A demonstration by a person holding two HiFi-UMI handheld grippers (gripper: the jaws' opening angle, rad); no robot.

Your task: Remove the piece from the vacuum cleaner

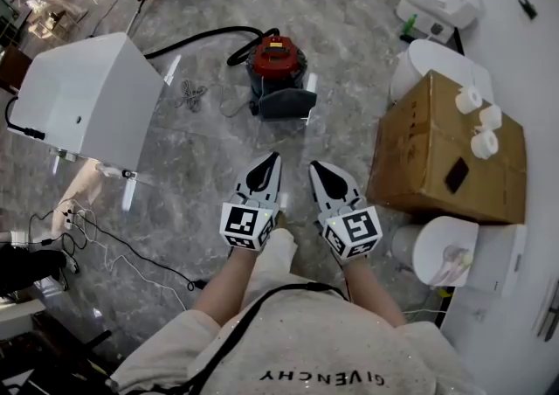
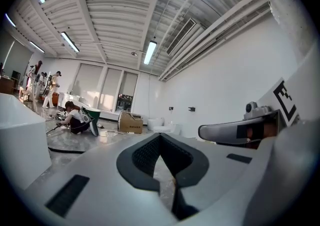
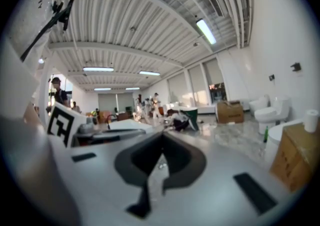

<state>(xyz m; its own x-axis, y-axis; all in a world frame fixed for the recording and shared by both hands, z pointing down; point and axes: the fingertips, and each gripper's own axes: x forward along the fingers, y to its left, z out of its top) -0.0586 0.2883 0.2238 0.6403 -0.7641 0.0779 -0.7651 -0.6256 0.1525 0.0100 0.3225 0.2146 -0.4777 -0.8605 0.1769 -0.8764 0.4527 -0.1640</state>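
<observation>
Head view: the red vacuum cleaner point(image 1: 278, 61) stands on the grey floor point(image 1: 349, 44), well ahead of the left tool point(image 1: 275, 157) and right tool point(image 1: 314, 166), which are held side by side.

Left gripper view: the left tool point(image 2: 161, 136) has its jaws pressed together, with nothing between them.

Right gripper view: the right tool point(image 3: 161, 135) is likewise pressed together and empty.

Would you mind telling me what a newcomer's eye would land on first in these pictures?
The red vacuum cleaner stands out on the grey marbled floor, straight ahead of the left gripper and right gripper, which are side by side, both shut and empty. A big cardboard box with paper rolls on top sits to the right, and a white boxy unit to the left.
</observation>
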